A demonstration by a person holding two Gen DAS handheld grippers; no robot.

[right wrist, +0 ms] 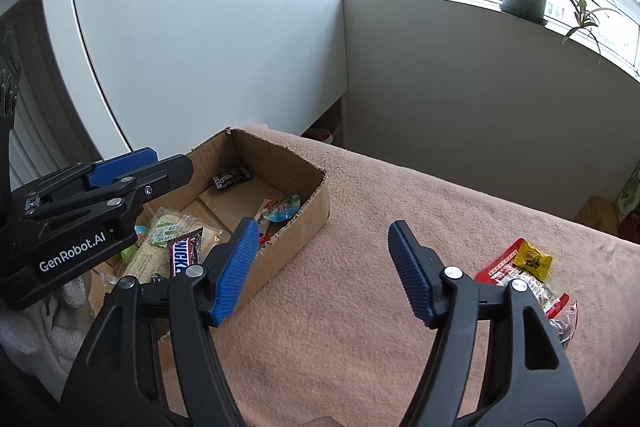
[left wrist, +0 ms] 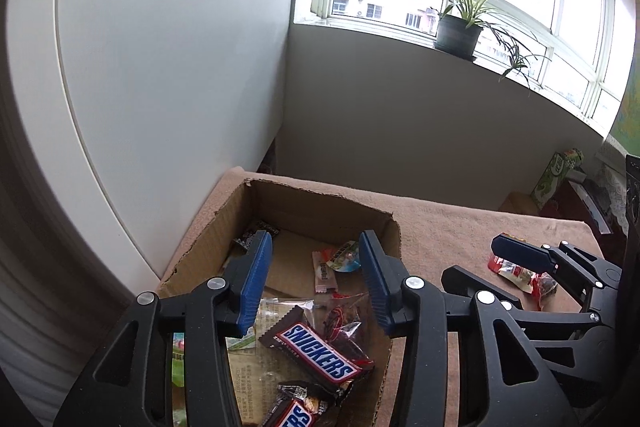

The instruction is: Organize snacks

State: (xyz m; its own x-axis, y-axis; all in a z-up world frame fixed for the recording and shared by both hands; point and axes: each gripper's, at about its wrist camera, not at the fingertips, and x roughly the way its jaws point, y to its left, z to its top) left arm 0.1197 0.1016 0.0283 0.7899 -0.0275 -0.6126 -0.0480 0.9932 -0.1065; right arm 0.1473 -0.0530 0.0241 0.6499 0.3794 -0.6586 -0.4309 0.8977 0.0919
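Both your tools are wide open and empty: the left tool (left wrist: 316, 279) over the box (right wrist: 316, 195) at the worktop's (right wrist: 360, 327) left edge, the right tool (right wrist: 320, 267) beside it. The loose packets (right wrist: 524, 279) near the right edge overlap, crinkly and slick; a pinch could slip or drag two.

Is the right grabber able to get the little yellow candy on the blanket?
Probably yes. The right gripper is open and empty, and the yellow candy lies uncovered on the red packet, just right of its fingers. Nothing stands between them on the blanket; it would only need to shift right.
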